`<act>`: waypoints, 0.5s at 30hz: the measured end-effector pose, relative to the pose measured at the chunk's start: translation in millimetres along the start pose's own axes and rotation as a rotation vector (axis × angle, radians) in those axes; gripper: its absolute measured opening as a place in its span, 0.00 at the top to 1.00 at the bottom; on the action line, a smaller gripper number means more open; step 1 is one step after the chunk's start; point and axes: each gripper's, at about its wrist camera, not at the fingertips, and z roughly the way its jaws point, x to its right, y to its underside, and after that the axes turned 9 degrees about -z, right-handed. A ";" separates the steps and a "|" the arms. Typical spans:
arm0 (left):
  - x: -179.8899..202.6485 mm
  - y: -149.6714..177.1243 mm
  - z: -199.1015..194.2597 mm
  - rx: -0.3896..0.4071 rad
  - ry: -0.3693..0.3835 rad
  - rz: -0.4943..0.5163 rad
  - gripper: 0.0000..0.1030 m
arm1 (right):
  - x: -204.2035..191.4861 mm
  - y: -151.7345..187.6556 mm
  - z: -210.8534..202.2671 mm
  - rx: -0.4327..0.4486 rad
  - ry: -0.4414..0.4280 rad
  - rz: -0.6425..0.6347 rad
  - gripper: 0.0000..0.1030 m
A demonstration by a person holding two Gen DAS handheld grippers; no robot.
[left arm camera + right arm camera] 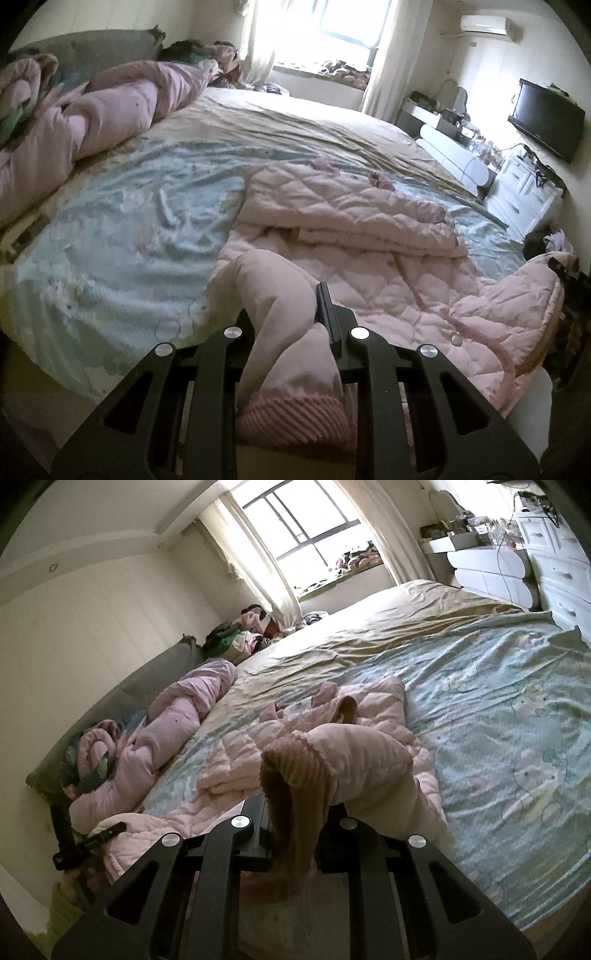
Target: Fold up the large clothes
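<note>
Because the pink quilted jacket is puffy, soft and likely light, I take it by the sleeves: my left gripper is clamped on one sleeve, my right gripper on the other ribbed cuff, its body sprawled at twelve o'clock on the bed.

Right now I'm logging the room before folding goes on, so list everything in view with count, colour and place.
jacket: one, pink quilted, on the bed, both cuffs lifted
bed: one, pale blue and tan cover
duvet: one, pink, rolled by the headboard
clothes pile: one, mixed colours, far corner by the curtain
window: one, bright, far wall
TV: one, black, on the right wall
drawers: white, under the TV
left tool: black, shut on a cuff
right tool: black, shut on the other cuff
</note>
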 end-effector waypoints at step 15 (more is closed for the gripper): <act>17.0 -45.0 6.5 0.041 -0.003 0.020 0.86 | 8.6 -36.0 10.3 0.070 0.010 0.003 0.87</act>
